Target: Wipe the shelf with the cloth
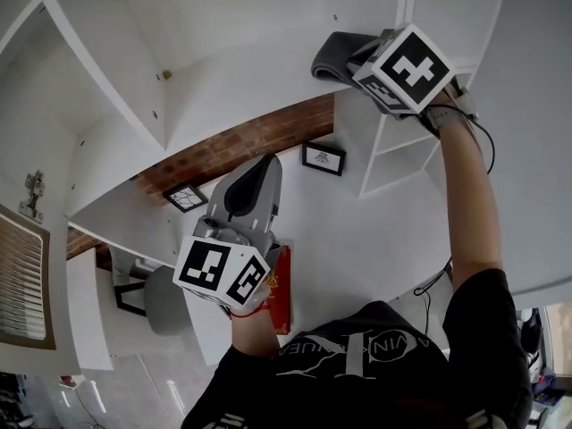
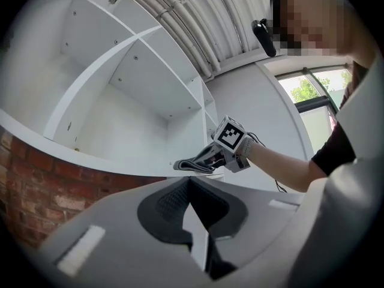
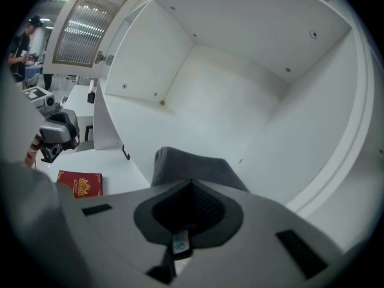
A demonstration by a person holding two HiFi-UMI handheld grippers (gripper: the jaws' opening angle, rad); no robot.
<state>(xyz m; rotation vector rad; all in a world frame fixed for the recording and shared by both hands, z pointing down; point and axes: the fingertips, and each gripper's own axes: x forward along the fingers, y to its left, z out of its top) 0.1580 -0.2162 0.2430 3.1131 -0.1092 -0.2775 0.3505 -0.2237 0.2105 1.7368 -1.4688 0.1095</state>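
Reaching up to the white shelf, our right gripper has its fingers clamped tight on the grey cloth. The folded cloth sits at the front lip of the open compartment. It lies directly ahead of the fingertips, and its length appears to run on from them toward the compartment's back wall, so we judge the coming stroke to be a push inward or a sweep along the board. The right gripper is plainly the nearer one. Our left gripper hangs well below and apart from the shelf, its fingers pressed together on nothing. The compartment ahead holds only the cloth at its edge, and the neighbouring compartments we can see show bare white walls dotted with peg holes. Down on the tabletop, a red booklet lies flat, far from the work.
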